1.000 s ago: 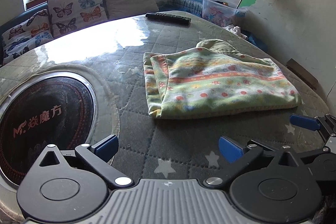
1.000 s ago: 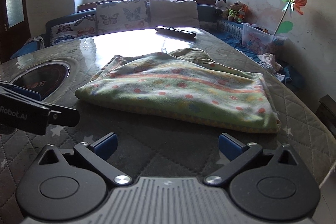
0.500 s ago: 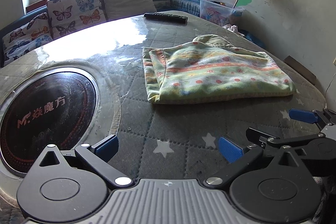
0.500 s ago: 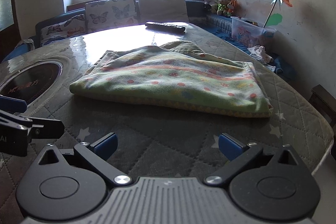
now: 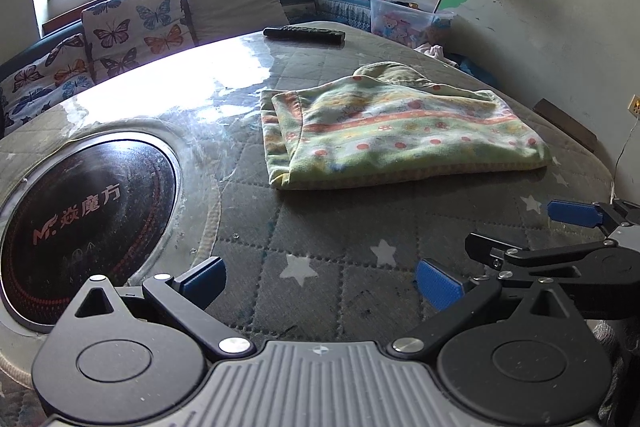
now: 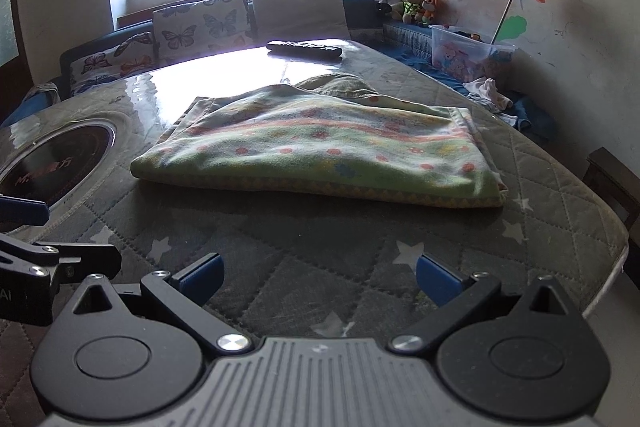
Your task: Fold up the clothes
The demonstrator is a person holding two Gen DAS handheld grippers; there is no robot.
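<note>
A folded green garment with orange stripes and red dots [image 5: 400, 139] [image 6: 324, 151] lies flat on the quilted round table [image 5: 320, 247] [image 6: 320, 255]. An olive piece of cloth [image 5: 392, 73] peeks out behind it. My left gripper [image 5: 320, 279] hovers open near the table's front edge, well short of the garment, with nothing between its blue pads. My right gripper [image 6: 318, 277] is open too and empty, just as far back. The right gripper also shows at the right edge of the left wrist view, and the left gripper at the left edge of the right wrist view.
A black round cooktop inset [image 5: 80, 219] [image 6: 56, 159] sits in the table's left part. A black remote [image 5: 304, 34] [image 6: 304, 49] lies at the far edge. Cushions [image 5: 132, 27], a toy box [image 5: 408, 21] and a wall stand behind and to the right.
Both grippers have drawn back from the garment toward the table's front edge, so it looks smaller and farther. The garment itself has not moved. Both grippers stay open.
</note>
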